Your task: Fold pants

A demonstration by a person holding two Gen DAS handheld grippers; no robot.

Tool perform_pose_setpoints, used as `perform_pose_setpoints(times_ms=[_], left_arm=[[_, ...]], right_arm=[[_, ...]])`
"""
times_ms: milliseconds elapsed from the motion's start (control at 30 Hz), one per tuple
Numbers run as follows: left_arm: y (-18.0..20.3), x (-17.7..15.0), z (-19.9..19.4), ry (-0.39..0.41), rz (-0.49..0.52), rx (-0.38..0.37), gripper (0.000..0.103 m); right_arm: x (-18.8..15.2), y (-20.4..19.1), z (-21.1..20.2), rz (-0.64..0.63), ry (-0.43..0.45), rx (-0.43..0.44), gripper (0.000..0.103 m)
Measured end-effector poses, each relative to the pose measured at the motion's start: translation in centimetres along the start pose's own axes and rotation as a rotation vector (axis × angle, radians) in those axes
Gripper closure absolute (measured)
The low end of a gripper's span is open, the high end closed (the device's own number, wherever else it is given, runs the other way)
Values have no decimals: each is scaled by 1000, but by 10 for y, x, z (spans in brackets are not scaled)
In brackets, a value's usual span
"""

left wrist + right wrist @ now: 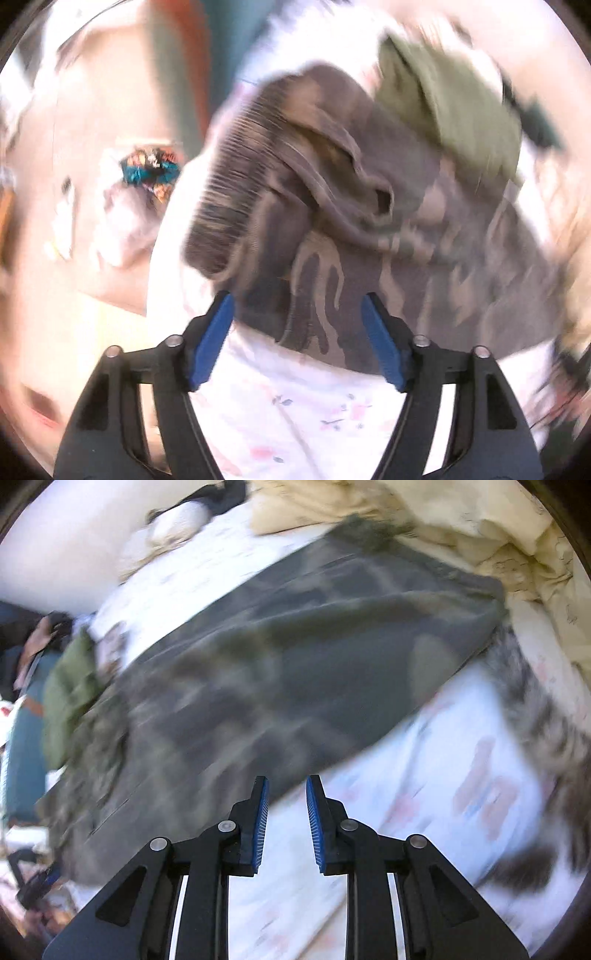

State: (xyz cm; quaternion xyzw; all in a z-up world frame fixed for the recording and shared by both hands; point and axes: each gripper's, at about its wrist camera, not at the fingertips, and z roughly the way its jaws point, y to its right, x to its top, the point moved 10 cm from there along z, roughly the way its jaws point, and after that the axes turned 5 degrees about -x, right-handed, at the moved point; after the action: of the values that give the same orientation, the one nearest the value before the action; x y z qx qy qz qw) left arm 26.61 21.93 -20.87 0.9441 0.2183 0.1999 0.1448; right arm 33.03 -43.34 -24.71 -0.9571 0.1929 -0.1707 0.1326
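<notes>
Grey camouflage pants [332, 206] lie on a white floral bedsheet [295, 406], with the ribbed waistband toward the left in the left wrist view. My left gripper [297, 302] is open and empty, hovering just above the near edge of the pants. In the right wrist view the same pants [277, 657] spread diagonally across the sheet [369, 830]. My right gripper [287, 786] is open with a narrow gap and empty, its tips at the near edge of the pants. Both views are motion-blurred.
An olive green garment [450, 99] lies beyond the pants; it also shows at the left in the right wrist view [66, 698]. A cream blanket [443, 524] is bunched at the back right. A tabby cat [535, 709] lies on the sheet at right.
</notes>
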Motion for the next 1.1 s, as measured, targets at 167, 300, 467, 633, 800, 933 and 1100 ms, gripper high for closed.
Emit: perform_pose_setpoints(times_ms=[167,300,467,633,800,933,1100], left_arm=[[-40,-8,6,86,-285,-88,15],[-32,-15,24,151,-315,-147,25],[-15,5,57,162,-320,-205,33],[-9,36,53,261,-340,-287,43],[13,52,36,346,-181,-240,65],[1,41,69,208,-304,-254,65],[8,48,60,237,-200,-182,91]], right_arm=[[-27,-58,-20,-14,10,155,25],[-47,-73,-25,-27,-5,169,25],[-66,-59,-34,26,-21,160,25],[-64,-33,-29,64,-18,109,25],[-51,-26,-24,111,18,131,25],[-54,-20,2,125,-20,114,25],[-55,-3,21,245,-1,150,24]])
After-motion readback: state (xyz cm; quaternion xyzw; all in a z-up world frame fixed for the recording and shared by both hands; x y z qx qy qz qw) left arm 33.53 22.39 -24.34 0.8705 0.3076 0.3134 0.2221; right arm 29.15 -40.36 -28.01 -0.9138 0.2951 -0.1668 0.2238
